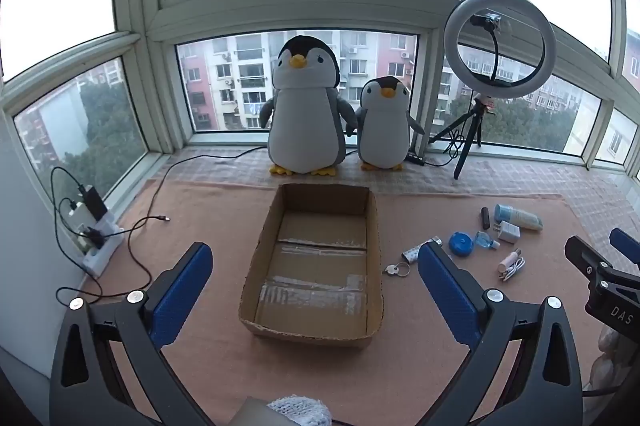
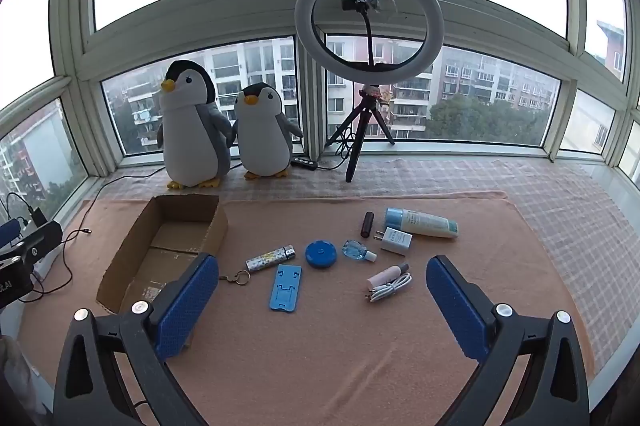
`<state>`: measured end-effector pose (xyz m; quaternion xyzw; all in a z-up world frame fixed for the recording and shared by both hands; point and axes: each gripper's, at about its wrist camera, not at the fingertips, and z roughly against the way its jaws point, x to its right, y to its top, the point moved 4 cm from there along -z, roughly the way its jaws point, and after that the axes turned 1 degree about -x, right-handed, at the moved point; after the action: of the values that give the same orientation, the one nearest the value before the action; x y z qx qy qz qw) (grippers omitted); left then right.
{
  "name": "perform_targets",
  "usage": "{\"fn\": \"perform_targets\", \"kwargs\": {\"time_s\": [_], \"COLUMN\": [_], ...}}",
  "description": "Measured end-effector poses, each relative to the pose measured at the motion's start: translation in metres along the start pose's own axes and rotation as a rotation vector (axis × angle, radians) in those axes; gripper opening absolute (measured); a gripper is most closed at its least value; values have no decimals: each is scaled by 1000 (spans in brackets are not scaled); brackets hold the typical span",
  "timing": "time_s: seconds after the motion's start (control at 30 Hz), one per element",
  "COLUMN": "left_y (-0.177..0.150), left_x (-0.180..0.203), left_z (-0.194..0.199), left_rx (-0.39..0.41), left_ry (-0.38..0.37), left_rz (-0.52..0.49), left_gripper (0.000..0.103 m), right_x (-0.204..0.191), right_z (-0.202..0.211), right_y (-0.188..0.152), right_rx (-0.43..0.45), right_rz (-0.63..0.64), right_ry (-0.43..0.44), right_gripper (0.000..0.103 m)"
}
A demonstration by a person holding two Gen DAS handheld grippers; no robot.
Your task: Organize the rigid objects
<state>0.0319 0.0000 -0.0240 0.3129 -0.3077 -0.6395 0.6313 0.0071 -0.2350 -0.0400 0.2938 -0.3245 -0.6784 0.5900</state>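
An empty cardboard box (image 1: 256, 258) lies on a pink mat, straight ahead of my left gripper (image 1: 314, 252), which is open and holds nothing. To the box's (image 2: 218, 226) right lie several small items: a key on a ring (image 2: 236, 278), a patterned stick (image 2: 270, 258), a blue phone stand (image 2: 285, 286), a blue disc (image 2: 320, 254), a small blue bottle (image 2: 358, 250), a white charger plug (image 2: 396, 241), a dark cylinder (image 2: 367, 224), a white and blue tube (image 2: 422, 223), a pink bottle (image 2: 388, 274) and a white cable (image 2: 390, 288). My right gripper (image 2: 322, 266) hovers open above them, empty.
Two plush penguins (image 1: 306, 110) and a ring light on a tripod (image 2: 368, 74) stand at the window behind the mat. A power strip with chargers and black cables (image 1: 96, 238) lies left of the box. The mat (image 2: 320, 346) in front of the items is bare.
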Motion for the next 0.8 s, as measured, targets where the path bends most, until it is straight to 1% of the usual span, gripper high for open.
{"fn": "perform_targets", "kwargs": {"time_s": [0.3,0.47,0.5,0.6,0.8], "left_y": [-1,-1,-2,-3,-2], "left_x": [0,-1,0,-1,-1], "left_z": [-1,0,0,-1,1], "left_rx": [-1,3,4,1,4], "left_ry": [-3,-3,-3,-4,-2], "left_rz": [3,3,2,3,2], "left_gripper": [102,102,102,102,102], "right_x": [2,-4,1,1,1], "right_z": [-1,-2,-1,-1,-2], "right_y": [0,-6,-2,0,-1], "right_rx": [3,6,-1,-3,-2], "right_rz": [1,-4,-2,-2,-1], "right_ry": [-12,-12,-6,-6,-4], "right_gripper": [103,103,103,103,103]}}
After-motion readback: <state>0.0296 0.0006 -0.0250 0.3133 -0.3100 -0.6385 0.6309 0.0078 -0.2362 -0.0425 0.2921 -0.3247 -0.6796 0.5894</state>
